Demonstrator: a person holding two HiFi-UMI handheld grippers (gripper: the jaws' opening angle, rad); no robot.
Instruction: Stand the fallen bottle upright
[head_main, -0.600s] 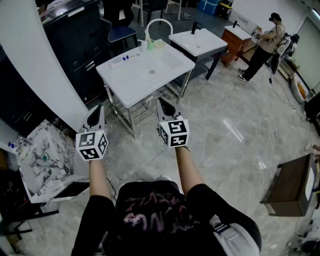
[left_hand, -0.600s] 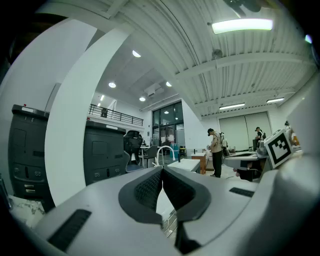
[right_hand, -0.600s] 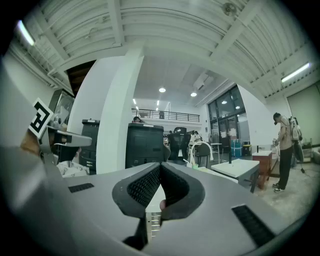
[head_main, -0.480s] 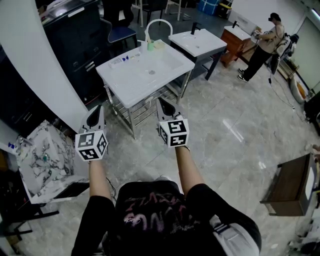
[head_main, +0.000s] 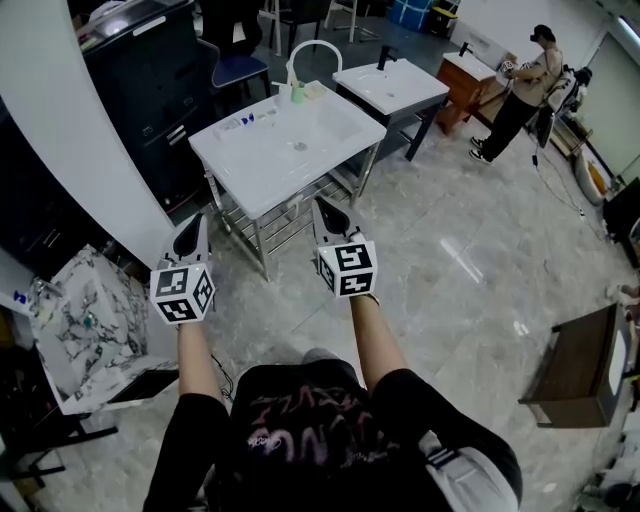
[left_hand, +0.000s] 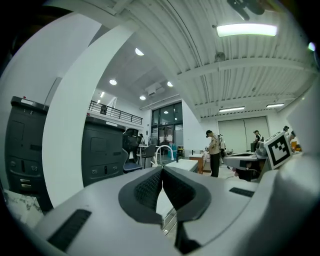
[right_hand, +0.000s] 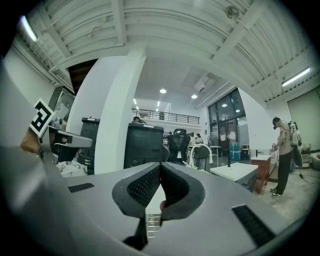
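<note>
Ahead of the person, a white sink worktop (head_main: 262, 165) on a metal frame stands on the pale marble floor (head_main: 450, 270), with a curved white tap (head_main: 312, 50) at its far edge. Just beside the tap a small green bottle (head_main: 298, 92) stands upright. Further left along the same rear ledge lies a small clear item with a blue part (head_main: 245, 120), too small to tell whether it is a bottle on its side. Both hands are held level, near the sink but short of it, and touch nothing. The left tongs (head_main: 195, 222) are closed and empty; in the left gripper view their ribbed pads (left_hand: 150, 187) meet at the tips. The right tongs (head_main: 325, 210) are likewise closed, their tips pressed together in the right gripper view (right_hand: 160, 167), with nothing gripped. A second sink (head_main: 390, 85) stands behind to the right. A marble-patterned slab (head_main: 85, 320) rests at the left, and another person (head_main: 525, 90) stands well apart at the far right.
</note>
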